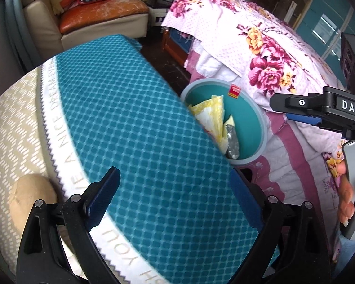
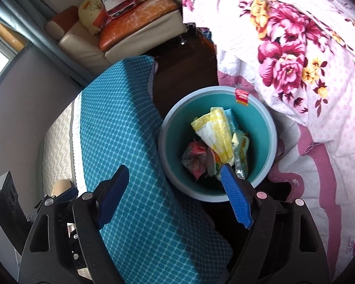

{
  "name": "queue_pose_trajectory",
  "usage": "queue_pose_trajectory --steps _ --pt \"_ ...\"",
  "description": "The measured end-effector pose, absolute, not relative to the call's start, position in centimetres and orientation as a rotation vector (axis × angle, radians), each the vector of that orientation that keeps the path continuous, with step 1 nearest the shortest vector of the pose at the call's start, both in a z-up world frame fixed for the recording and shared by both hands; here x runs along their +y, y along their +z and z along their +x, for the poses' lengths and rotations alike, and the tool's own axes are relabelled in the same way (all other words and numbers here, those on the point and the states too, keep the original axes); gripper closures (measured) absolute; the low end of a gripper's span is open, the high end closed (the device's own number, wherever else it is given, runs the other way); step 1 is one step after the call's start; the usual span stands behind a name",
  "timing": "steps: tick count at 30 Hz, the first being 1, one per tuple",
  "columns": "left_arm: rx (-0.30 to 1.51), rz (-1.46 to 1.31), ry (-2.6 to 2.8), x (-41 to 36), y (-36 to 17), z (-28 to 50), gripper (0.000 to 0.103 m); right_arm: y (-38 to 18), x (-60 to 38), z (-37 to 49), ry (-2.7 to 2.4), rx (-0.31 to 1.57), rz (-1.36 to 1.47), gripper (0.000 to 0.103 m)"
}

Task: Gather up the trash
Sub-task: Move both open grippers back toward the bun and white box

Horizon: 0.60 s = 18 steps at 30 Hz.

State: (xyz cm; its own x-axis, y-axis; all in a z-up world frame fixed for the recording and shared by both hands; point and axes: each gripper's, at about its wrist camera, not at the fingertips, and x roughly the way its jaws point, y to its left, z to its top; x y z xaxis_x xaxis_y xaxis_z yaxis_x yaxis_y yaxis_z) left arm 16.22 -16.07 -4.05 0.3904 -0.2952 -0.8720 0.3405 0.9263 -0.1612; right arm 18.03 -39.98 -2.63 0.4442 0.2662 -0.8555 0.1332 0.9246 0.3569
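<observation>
A round bin (image 1: 248, 111) with a teal inside and a grey rim stands on the dark floor between the mattress and the quilt. In it lie a yellow-and-white wrapper (image 1: 213, 116), a silver foil piece (image 1: 232, 139) and, in the right wrist view, a red wrapper (image 2: 194, 158). My right gripper (image 2: 175, 198) hangs open above the near rim of the bin (image 2: 163, 142), nothing between its fingers. It also shows at the right edge of the left wrist view as the right gripper (image 1: 293, 111), held by a hand (image 1: 345, 201). My left gripper (image 1: 175, 201) is open and empty over the mattress edge.
A mattress with a teal honeycomb cover (image 1: 130, 118) fills the left side, close against the bin. A floral pink quilt (image 2: 295, 59) hangs down on the right. A beige sofa with an orange cushion (image 1: 101, 14) stands at the back. Dark floor (image 2: 184, 71) runs between them.
</observation>
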Motion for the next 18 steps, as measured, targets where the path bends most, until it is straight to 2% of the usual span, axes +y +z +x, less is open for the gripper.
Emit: queue_pose_trajectory --steps 9,13,18 --pt "1.089 -0.008 -0.279 -7.0 -3.9 14.3 0.009 -1.8 -32.6 17.5 0.176 1.165 0.288 0.027" --pt "1.074 0.028 -0.195 -3.0 -4.4 13.3 0.009 -2.2 -29.1 17.1 0.216 1.198 0.245 0.023" --pt "1.105 0.064 -0.147 0.1 -5.9 13.0 0.009 -3.5 -25.7 17.3 0.258 1.249 0.214 0.022"
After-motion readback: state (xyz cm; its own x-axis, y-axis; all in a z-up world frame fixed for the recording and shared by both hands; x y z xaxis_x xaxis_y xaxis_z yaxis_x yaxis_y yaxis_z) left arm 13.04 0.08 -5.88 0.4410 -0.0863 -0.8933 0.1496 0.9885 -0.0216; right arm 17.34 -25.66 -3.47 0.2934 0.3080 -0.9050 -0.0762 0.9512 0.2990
